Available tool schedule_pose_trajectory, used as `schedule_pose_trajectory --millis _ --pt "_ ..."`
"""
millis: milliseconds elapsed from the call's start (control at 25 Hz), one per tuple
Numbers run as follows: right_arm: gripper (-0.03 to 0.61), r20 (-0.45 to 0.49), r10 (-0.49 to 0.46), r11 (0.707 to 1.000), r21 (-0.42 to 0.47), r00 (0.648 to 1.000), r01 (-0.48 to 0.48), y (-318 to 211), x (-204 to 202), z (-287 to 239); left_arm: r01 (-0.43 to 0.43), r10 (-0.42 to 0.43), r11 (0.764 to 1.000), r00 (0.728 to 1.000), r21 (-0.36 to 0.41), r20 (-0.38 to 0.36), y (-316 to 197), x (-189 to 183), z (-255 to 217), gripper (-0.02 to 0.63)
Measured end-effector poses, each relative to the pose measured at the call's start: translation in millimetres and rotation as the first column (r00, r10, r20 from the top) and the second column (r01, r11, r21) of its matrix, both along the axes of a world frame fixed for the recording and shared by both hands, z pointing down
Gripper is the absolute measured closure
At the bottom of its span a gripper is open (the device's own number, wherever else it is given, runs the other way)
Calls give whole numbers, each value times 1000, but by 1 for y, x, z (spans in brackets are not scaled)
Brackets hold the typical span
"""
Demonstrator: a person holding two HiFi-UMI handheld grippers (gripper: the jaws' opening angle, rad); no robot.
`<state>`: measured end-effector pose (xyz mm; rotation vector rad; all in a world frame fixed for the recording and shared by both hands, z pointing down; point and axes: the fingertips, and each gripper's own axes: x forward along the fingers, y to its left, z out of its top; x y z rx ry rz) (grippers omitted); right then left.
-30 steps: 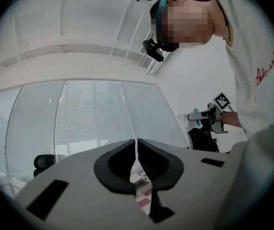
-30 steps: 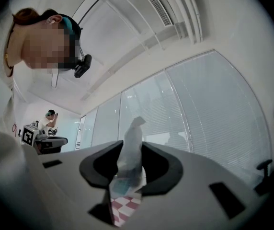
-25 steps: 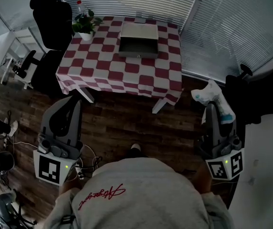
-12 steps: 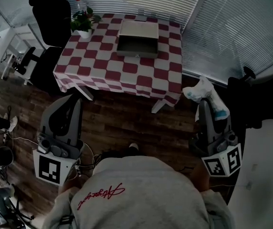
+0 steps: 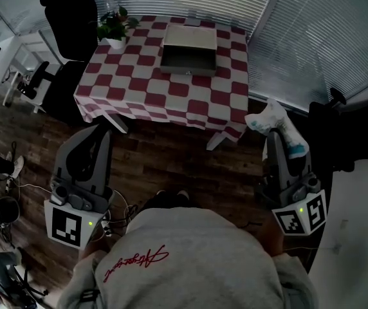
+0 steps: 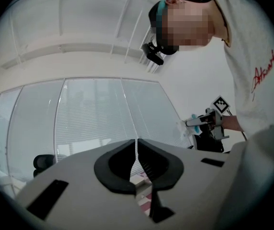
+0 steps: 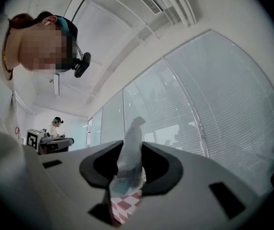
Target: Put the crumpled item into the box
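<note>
Right gripper [image 7: 132, 159] carrying the crumpled item [image 5: 271, 120]; left gripper [image 6: 137, 155] idle, jaws together with nothing between them.

**Risks.** The right jaws pinch only the lower part of the item. Most of the pale, blue-marked wad stands free above and ahead of the tips, so a loose fold could probably work out of the grip on the way, and the item would land on the wooden floor [image 5: 171, 166]. The box [image 5: 188, 50] stands on the checked table [image 5: 126, 89], well apart from both grippers, with bare floor between. Only its near part shows as an open tray. Whether the pale far part is a lid or a closed top cannot be told from the head view, and a release aimed there would leave the item on top, not inside. A light wad may also spring back and cling to a pad when the jaws part.

**Position.** The item sits between the right jaws, held at half width, its bulk projecting past the tips toward the table's near right corner. It is far from the box and not yet over the table.
</note>
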<state>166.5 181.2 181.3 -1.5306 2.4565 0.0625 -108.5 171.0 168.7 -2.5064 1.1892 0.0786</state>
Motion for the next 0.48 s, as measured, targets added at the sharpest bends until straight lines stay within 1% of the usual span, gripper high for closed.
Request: schedule_pose_trajectory --millis 200,360,480 --pt "459 -14 -1 1000 1 1000 1 3 -5 0 -14 14 1000 1000 13 -11 1 2 -3 588" --pt "459 -18 -5 1000 -5 1000 5 5 -6 4 -14 14 1000 1000 -5 -6 4 4 5 588" --pt "459 -12 -10 1000 -2 1000 10 4 -4 3 -4 4 1000 1000 -8 -17 2 3 5 588"
